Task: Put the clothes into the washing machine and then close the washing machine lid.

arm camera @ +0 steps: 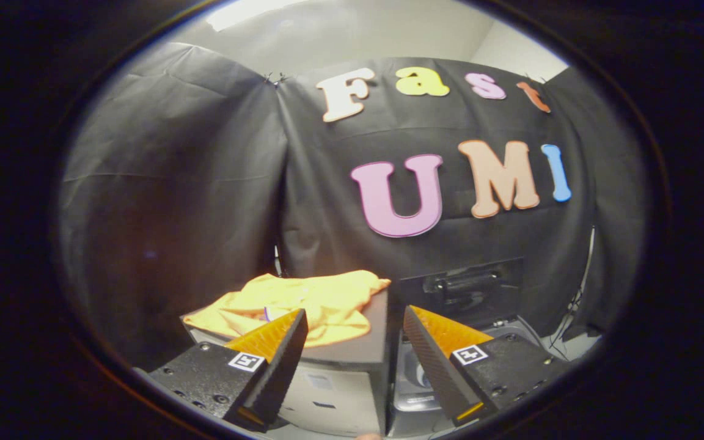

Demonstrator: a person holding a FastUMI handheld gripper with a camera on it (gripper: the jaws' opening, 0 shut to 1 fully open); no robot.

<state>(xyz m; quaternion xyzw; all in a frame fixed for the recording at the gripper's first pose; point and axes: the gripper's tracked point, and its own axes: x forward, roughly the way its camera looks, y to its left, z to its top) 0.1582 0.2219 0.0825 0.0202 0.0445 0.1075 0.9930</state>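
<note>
A crumpled yellow-orange garment (303,302) lies on top of a grey box-like stand (340,360), just ahead of and partly behind my left finger. To its right stands the washing machine (416,391), its dark lid (465,290) raised upright against the black cloth and its opening showing between and below my fingers. My gripper (355,321) is open, above and short of the garment, with nothing between its fingers.
Black cloth walls close off the back and both sides. Cables (575,305) hang at the right of the machine. A pale floor patch (572,348) shows at the far right.
</note>
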